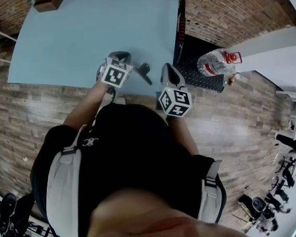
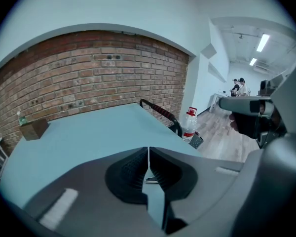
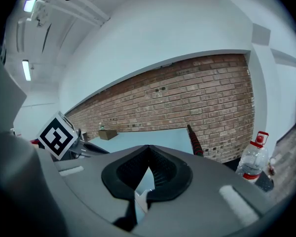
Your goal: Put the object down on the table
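Task thing: a small dark object (image 1: 144, 74) lies on the light blue tabletop (image 1: 79, 33), close to the front edge and toward the front right corner, between the two grippers. It is too small to name.

Done: judging by how it lies, the object is already down. It sits flat on the tabletop, and from the head view neither gripper appears to reach over it.

Left to do: little, as I read it. Perhaps only to see that it rests steady and to draw the grippers clear of the front edge.

Left gripper (image 1: 119, 58): its jaws are pressed together with only a hairline between the pads, and nothing is pinched at the tips. A thin dark sliver shows low in the slit. I cannot tell whether that is the object on the table beyond or a part of the gripper.

Left gripper, place: over the front edge, just beside the object on its left, tilted down toward the tabletop. Whether it touches the tabletop cannot be told.

Right gripper (image 1: 167, 68): its jaws are closed tip to tip and empty. Through the hollow behind the tips mostly tabletop shows.

Right gripper, place: by the front right corner, just right of the object and apart from it.

Rest: a brown box (image 1: 49, 0) stands at the far left corner. A plastic bottle (image 1: 214, 63) stands off the tabletop, beyond its right edge.
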The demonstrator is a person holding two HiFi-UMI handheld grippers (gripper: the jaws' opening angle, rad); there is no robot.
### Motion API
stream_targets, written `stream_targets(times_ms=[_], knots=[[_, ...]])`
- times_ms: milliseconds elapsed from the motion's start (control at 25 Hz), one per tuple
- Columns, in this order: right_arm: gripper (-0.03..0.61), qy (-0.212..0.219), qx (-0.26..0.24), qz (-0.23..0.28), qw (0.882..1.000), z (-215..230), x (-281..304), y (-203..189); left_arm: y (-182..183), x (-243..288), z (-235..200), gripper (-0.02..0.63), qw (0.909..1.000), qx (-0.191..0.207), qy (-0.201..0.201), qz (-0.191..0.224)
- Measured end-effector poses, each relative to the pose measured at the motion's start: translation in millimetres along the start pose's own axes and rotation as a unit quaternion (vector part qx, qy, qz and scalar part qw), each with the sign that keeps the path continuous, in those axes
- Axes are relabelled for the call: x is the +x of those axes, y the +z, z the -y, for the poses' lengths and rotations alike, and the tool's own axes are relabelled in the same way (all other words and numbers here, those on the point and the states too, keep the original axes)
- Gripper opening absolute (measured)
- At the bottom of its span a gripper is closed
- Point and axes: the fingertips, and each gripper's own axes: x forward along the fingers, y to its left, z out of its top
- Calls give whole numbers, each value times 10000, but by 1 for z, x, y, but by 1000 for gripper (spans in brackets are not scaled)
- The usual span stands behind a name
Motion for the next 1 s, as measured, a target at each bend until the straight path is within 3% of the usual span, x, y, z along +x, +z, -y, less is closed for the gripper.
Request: stream_targets(times_ms=[360,560,1000], knots=[[13,-523,230,86,9983,17,-17,-11,-12,23,12,32,9992,-8,-389,-50],[11,-614,6,18,9981,17,-17,-12,-5,19,11,12,9993,-79,-352,98],[11,-641,51,95,9979,31,-12,1,0,9,9,2,9990,-300,-229,230]])
